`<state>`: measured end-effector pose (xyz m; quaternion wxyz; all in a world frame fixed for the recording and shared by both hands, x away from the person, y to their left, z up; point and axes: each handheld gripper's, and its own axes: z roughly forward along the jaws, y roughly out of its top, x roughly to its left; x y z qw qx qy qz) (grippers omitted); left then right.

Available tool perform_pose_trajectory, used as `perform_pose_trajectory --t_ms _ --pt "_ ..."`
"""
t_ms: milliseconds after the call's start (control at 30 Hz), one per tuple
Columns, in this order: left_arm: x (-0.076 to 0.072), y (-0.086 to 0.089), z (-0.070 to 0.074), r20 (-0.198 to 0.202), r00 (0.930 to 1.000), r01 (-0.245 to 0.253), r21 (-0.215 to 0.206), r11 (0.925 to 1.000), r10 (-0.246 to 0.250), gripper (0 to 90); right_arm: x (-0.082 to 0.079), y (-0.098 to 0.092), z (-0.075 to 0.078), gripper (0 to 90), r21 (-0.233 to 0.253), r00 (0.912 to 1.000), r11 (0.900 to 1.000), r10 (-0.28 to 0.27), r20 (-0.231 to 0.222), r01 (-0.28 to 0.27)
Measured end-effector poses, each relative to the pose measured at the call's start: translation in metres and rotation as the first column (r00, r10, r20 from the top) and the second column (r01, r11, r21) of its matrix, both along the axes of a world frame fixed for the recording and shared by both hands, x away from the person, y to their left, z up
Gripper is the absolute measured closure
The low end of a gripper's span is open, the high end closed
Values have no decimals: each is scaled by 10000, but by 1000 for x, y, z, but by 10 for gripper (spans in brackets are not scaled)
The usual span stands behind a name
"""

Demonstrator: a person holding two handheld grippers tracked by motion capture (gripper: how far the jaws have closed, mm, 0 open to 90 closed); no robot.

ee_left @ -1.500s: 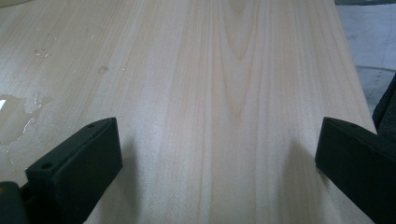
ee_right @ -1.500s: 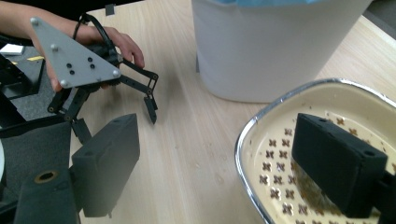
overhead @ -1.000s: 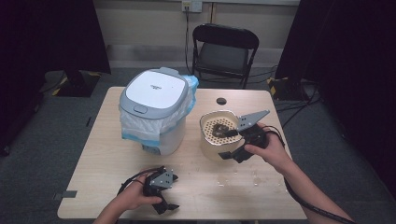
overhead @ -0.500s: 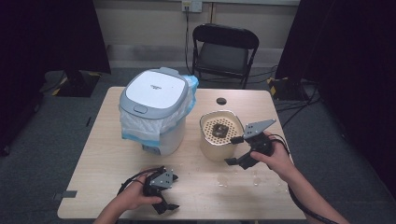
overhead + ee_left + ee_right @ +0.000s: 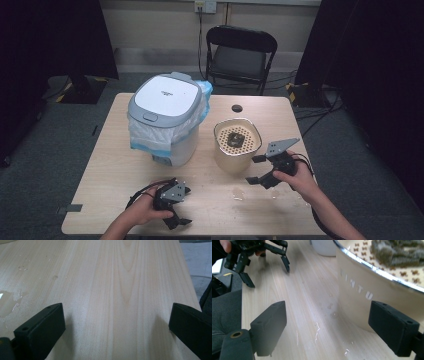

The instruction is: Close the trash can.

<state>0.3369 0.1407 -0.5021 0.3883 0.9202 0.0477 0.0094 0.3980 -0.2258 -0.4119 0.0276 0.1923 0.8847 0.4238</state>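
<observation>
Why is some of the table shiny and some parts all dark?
High view: the room's edges are dark and light falls on the table. Right gripper view: wet streaks glare white beside the cream pot, and the near jaws look soft. Left gripper view: the gripper jaws cast soft shadows.

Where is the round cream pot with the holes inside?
In the high view the cream pot stands on the table's right half, beside the white cooker, with the right tool open just beside it.

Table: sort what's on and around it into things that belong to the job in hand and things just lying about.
Job in hand:
beige pot
dark stuff inside it
right tool, open beside the pot

Lying about:
white cooker
black cap
spill
chair
left tool, open
</observation>
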Motion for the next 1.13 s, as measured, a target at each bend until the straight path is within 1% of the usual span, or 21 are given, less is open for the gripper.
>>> perform_pose_trajectory --t_ms 67,100,133,200,233,333,367,500,533,600,700,833,967,1000,1133 --pt "0 0 0 4 10000 5 1 10000 -5 0 -1 -1 -3 147 -11 10000 10000 -18 -17 18" --pt "1 0 0 70 9999 85 73 9999 -85 0 -1 -1 -5 147 -28 10000 10000 -10 -11 10" --pt "0 0 0 6 10000 8 0 10000 -8 0 -2 -2 -7 147 -11 10000 10000 -25 -37 25" --pt "2 1 1 141 9997 172 171 9997 -175 0 -2 -2 -11 147 -43 10000 10000 -18 -57 18" --pt "1 1 1 118 9998 146 139 9998 -147 0 -3 -2 -12 147 -133 10000 9999 -36 -26 36" --pt "1 1 1 127 9998 152 149 9998 -154 0 -4 -3 -18 147 -188 10000 9998 27 -18 -27" --pt "0 0 0 1 10000 1 -24 10000 -1 0 -4 -3 -20 147 -221 10000 9998 2 -16 -2" --pt "0 0 0 2 10000 1 -3 10000 -1 0 -6 -3 -28 147 -298 10000 9995 45 -37 -46" --pt "1 0 0 91 9999 112 99 9999 -113 0 -7 -3 -30 147 -293 10000 9996 45 -44 -47" --pt "0 0 0 0 10000 -2 -4 10000 2 0 -7 -3 -34 147 -287 10000 9996 16 -92 -19" --pt "0 0 0 6 10000 5 -10 10000 -5 0 -8 -3 -39 147 -399 9999 9992 36 -93 -40" --pt "0 0 0 8 10000 8 -7 10000 -8 0 -10 -4 -44 147 -464 9999 9989 50 -146 -57" --pt "0 0 0 2 10000 1 -2 10000 -1 0 -12 -2 -49 147 -567 9998 9983 131 -114 -137" --pt "0 0 0 9 10000 7 -8 10000 -7 0 -13 -1 -49 147 -647 9999 9978 123 -49 -126" --pt "0 0 0 0 10000 -2 -12 10000 2 0 -14 5 -51 147 -755 9993 9964 369 -61 -373"
